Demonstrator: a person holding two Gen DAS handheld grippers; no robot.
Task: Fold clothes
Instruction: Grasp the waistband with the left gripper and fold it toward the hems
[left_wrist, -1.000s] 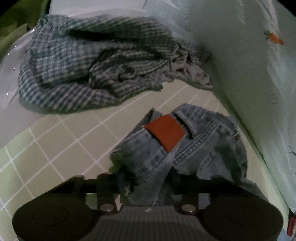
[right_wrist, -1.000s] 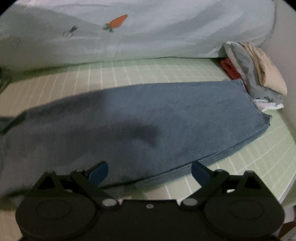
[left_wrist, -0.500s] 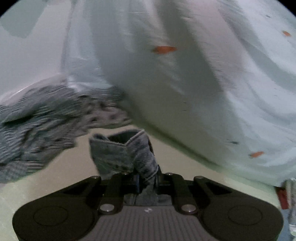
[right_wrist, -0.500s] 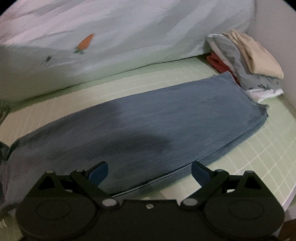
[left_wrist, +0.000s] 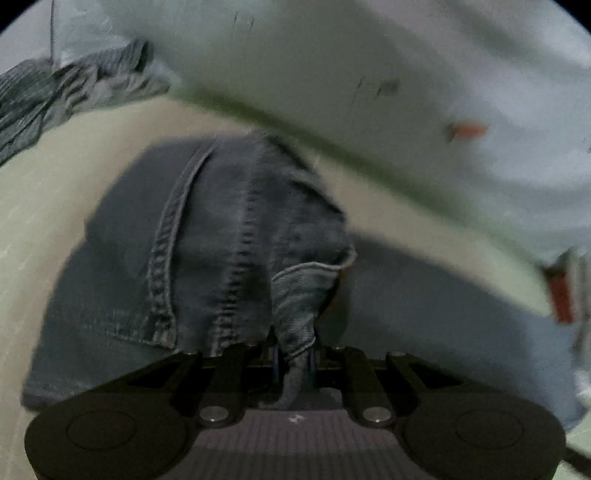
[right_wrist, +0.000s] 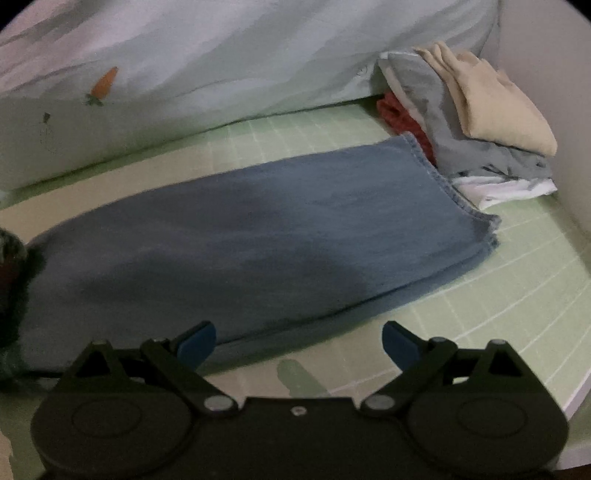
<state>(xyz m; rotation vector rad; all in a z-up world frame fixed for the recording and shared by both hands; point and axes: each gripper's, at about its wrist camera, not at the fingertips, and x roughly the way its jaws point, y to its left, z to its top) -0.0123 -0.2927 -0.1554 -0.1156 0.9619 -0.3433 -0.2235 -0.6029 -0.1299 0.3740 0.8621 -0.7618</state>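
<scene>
A fold of the jeans (left_wrist: 229, 236) at the waist end is being pinched between the closed fingers of the left gripper (left_wrist: 293, 363), the seamed denim draping forward from the jaws onto the green grid sheet (right_wrist: 480, 302). The right gripper (right_wrist: 298, 341) is being held with its blue-tipped fingers (right_wrist: 195, 339) spread apart and empty, just short of the near long edge of the legs. The long axis of the jeans is being presented left to right, the hem (right_wrist: 469, 214) lying far right, beside the folded clothes stack (right_wrist: 491, 122). The hem is judged nearer the right gripper. Beyond, a carrot-print duvet (right_wrist: 221, 62) is being seen.
</scene>
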